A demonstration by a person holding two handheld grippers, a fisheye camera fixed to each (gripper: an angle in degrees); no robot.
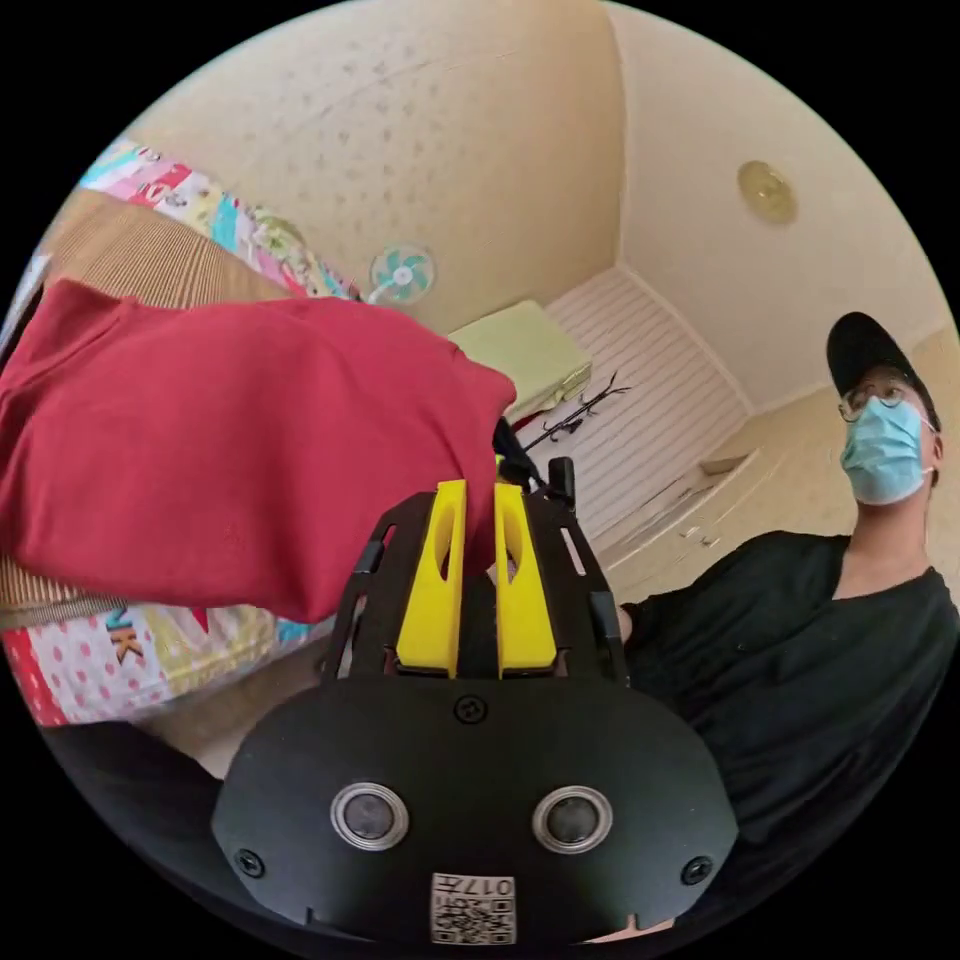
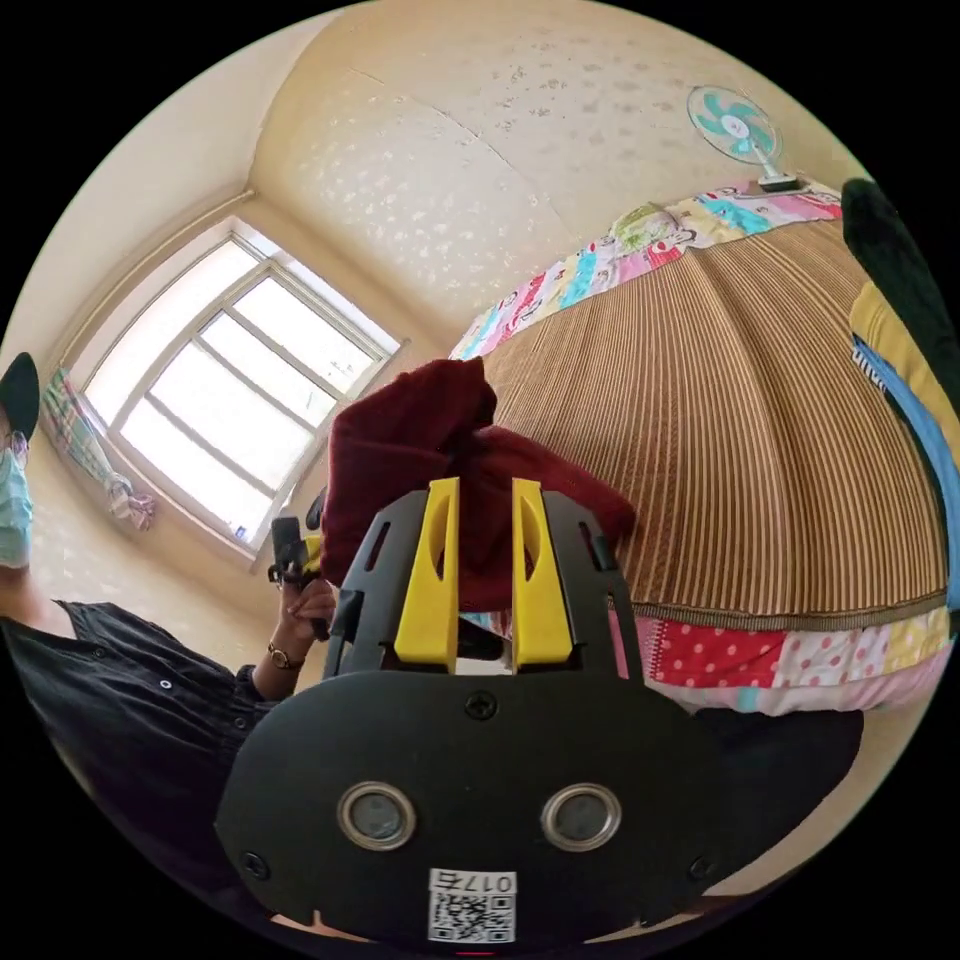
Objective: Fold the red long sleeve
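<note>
The bed (image 2: 780, 440) is the biggest thing here. A striped brown mat (image 2: 760, 400) lies on it, and a bright patchwork sheet (image 2: 800, 650) hangs at its edge. A person in a black top (image 1: 800, 680) stands close by.

The red shirt (image 1: 220, 450) is up in the air, in front of the bed. It looks lifted off the mat, though I cannot be sure no part of it rests there.

In the left gripper view the shirt spreads out wide to one side of the left gripper (image 1: 478, 495). Its long way runs sideways, away from the jaws. The two yellow jaws are close together, with a bit of red cloth pinched between them.

In the right gripper view the shirt (image 2: 440, 450) is bunched up just above the right gripper (image 2: 485, 490). These jaws are close together too and squeeze a thick fold of red cloth.

So each gripper holds one end, and the cloth hangs between them. I think the next move is to lay the shirt flat on the mat, with its long way along the bed. The right end is more crumpled, so it may need a pull to smooth it out.
</note>
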